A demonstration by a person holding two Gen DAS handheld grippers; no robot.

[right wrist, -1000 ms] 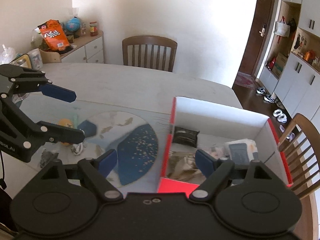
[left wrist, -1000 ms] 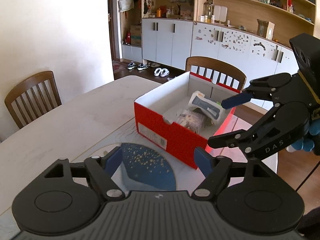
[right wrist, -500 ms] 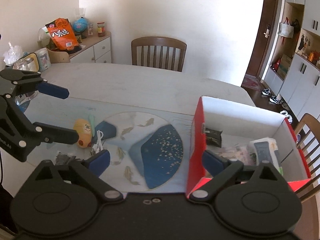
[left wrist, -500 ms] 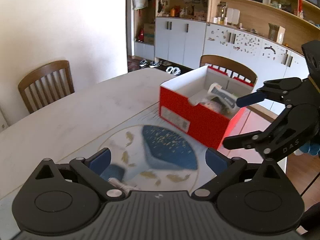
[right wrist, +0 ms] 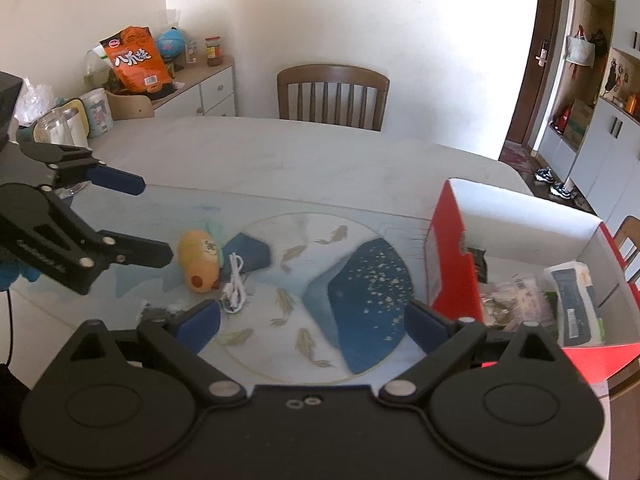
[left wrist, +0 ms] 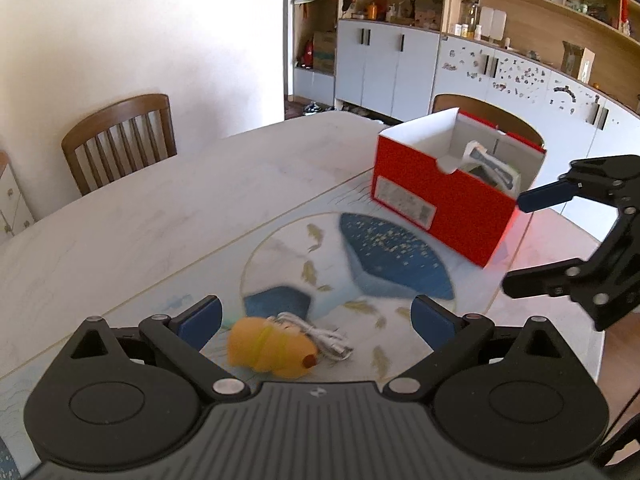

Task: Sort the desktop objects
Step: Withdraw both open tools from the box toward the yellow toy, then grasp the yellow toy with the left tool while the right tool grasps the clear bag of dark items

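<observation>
A yellow toy lies on the table mat beside a coiled white cable. A small dark crumpled object lies near the front edge. My left gripper is open and empty, hanging just above and behind the yellow toy. My right gripper is open and empty, above the mat between the toy and the red box, which holds a white packet and other packets.
Wooden chairs stand at the table's far sides. A sideboard with an orange snack bag, a cup and a glass jar stands left. Cabinets and shelves line the back wall.
Both grippers have pulled back from the red box toward the left end of the mat. The yellow toy and white cable have come into the left wrist view.
</observation>
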